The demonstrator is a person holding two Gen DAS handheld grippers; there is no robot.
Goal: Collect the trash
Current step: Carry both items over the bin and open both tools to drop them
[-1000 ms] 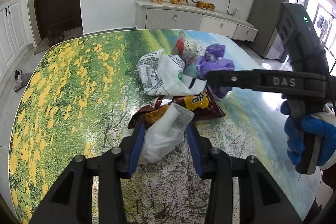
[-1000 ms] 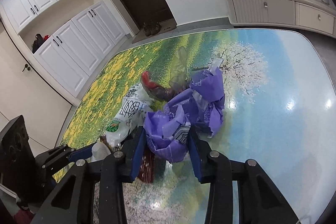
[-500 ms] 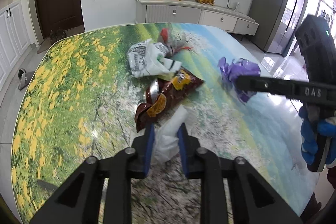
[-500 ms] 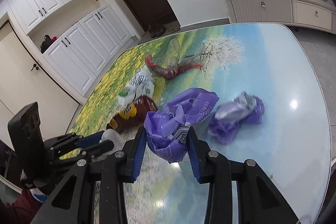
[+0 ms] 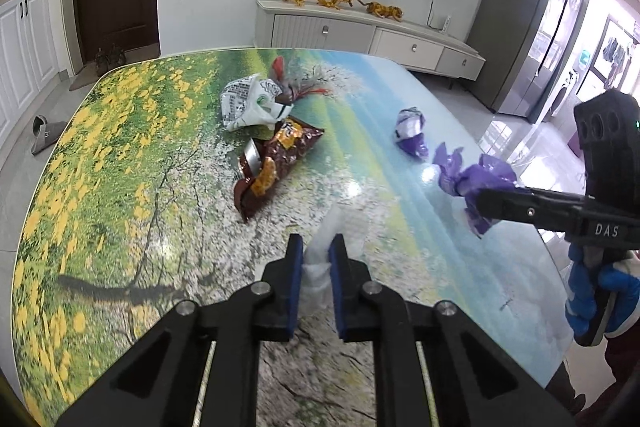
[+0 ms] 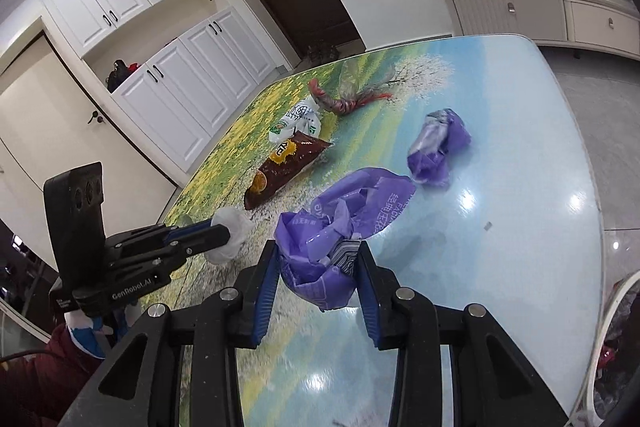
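My left gripper (image 5: 316, 261) is shut on a crumpled white plastic wad (image 5: 320, 251), which also shows as the white wad (image 6: 230, 235) in the right wrist view, lifted over the near part of the table. My right gripper (image 6: 318, 263) is shut on a crumpled purple plastic bag (image 6: 344, 215), seen from the side as the purple bag (image 5: 476, 183). Left on the printed tabletop (image 5: 120, 155) lie a brown snack bag (image 5: 276, 163), a white printed bag (image 5: 248, 101), a red and clear wrapper (image 5: 296, 79) and a smaller purple wad (image 5: 410, 133).
A hand in a blue glove (image 5: 596, 291) holds the right gripper's handle at the table's right edge. A white sideboard (image 5: 360, 35) with gold dragon figures stands behind the table. White cabinets (image 6: 160, 67) and a dark door line the far wall. A white-rimmed bin edge (image 6: 612, 303) shows at right.
My left gripper closed on the white wad and pulled it back from the brown bag. My right gripper drew the purple bag away from the pile, and a smaller purple wad stayed on the table.
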